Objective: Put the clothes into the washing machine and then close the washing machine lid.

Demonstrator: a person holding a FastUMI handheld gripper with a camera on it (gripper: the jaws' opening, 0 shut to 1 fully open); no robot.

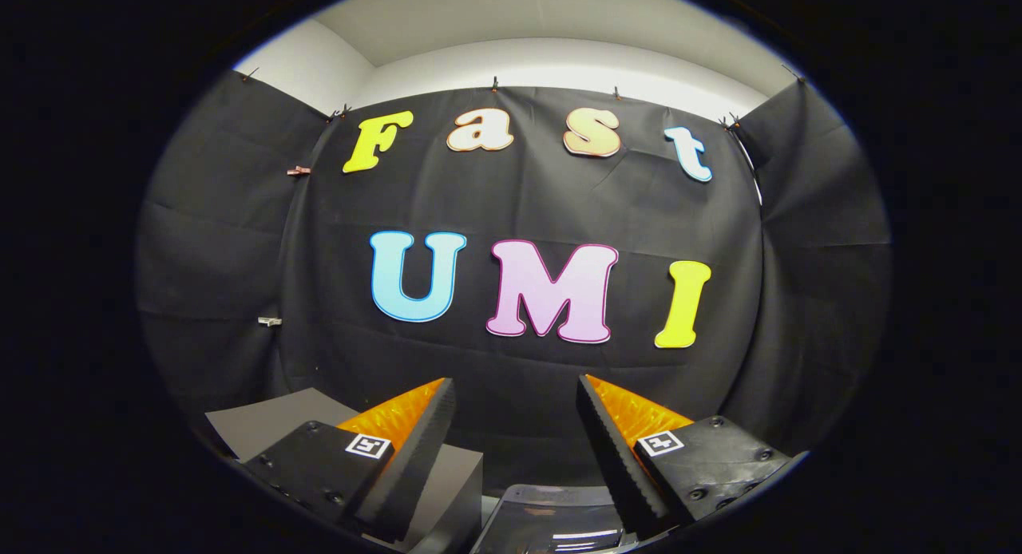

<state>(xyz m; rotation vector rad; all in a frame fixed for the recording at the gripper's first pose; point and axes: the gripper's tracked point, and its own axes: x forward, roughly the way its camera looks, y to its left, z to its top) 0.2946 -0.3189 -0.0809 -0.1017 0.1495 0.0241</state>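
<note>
both fingers (435,434) stand spread well apart with nothing between them, their wedge-shaped tips pointing up toward the black cloth wall (527,211). each finger has a ribbed, saw-toothed inner edge and a faceted outer face, and sits on a blocky dark mount fixed with small screws and carrying a small square black-and-white marker (368,446). the gripper (515,414) points at the booth's back wall, where the matte cloth hangs in soft creases, clipped along its top edge under a pale wall and ceiling (559,35). low between the fingers lies a glossy, dark, curved surface (551,522) with bright streaks of reflected light; it may be the washing machine's lid, though too little of it shows to tell whether it is up or down. beside the left finger and partly behind its mount sits a flat-topped, matte grey box shape (271,422) with straight edges and a sharp corner. clothes cannot be made out anywhere around the fingers. small clips (297,171) hold the cloth at the left fold.
</note>
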